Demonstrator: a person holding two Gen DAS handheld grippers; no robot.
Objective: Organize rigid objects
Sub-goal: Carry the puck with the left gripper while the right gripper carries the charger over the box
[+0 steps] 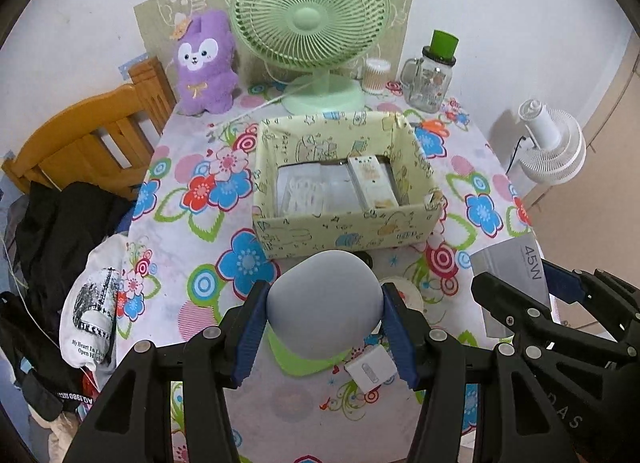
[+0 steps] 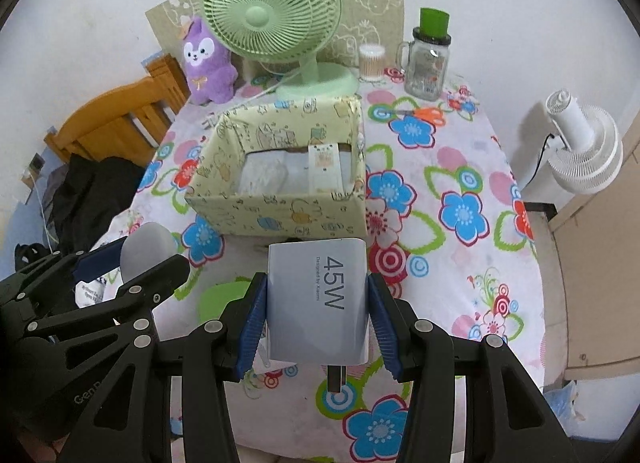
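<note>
two things are gripped above the floral table (image 1: 192, 247): a rounded grey case (image 1: 324, 295) pinched by the left gripper (image 1: 325, 329), a pale "45w" charger (image 2: 318, 303) by the right gripper (image 2: 316, 325). just beyond, a patterned box (image 1: 344, 227) is seen, backed by a green fan (image 1: 310, 19).

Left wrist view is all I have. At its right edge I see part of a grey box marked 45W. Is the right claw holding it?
Observer: Yes. The right claw is shut on the 45W charger, with one blue pad on each side face.
Operator: Which way does its plug point?
Observer: The dark metal prongs stick out of the end nearest the camera, away from the paper-covered box.
Operator: Is there any other print on it?
Observer: Yes, a small line beside the 45W reads "Designed by Xiaomi".
</note>
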